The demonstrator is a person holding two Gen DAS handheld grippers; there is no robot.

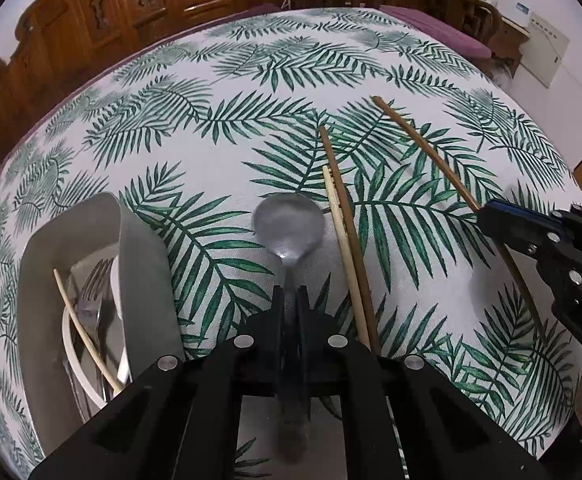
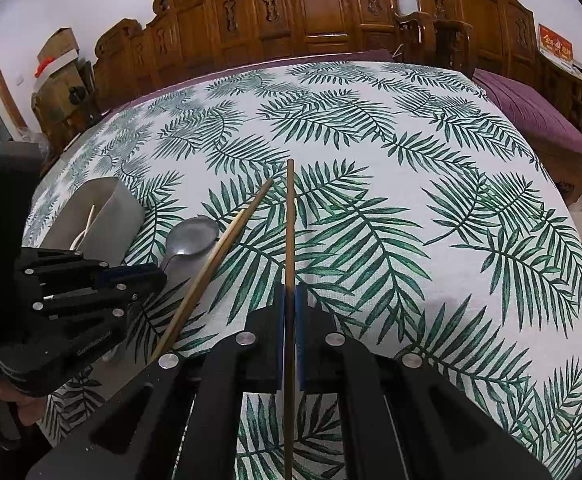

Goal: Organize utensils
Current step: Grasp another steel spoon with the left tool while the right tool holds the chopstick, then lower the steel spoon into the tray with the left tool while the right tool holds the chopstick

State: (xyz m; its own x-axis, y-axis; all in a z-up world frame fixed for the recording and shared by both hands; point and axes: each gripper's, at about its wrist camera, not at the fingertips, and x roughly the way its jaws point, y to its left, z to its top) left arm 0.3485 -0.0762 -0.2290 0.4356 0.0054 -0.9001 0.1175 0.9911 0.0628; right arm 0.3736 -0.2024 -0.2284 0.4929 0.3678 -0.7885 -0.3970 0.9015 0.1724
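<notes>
At the far left of the left wrist view we see a grey rectangular tray standing on the surface, which is covered by a white cloth printed with green palm fronds. Inside the tray lie a fork, a pale chopstick leaning across it, and part of a white rounded rim we cannot identify.

Just right of the tray, the left gripper has its jaws closed narrowly on the handle of a metal spoon, whose bowl points away from us and rests on or just over the cloth; we cannot tell which.

Beside the spoon's right edge lie two chopsticks on the cloth, side by side and touching along their length: a pale chopstick and a darker brown chopstick that reaches farther up the surface.

Further right, well apart from that pair, the right gripper holds a single brown chopstick pinched between its blue pads, the jaws nearly together. In the right wrist view this stick runs straight ahead, its far tip above the leaf pattern.

Carved wooden furniture stands behind the surface.
</notes>
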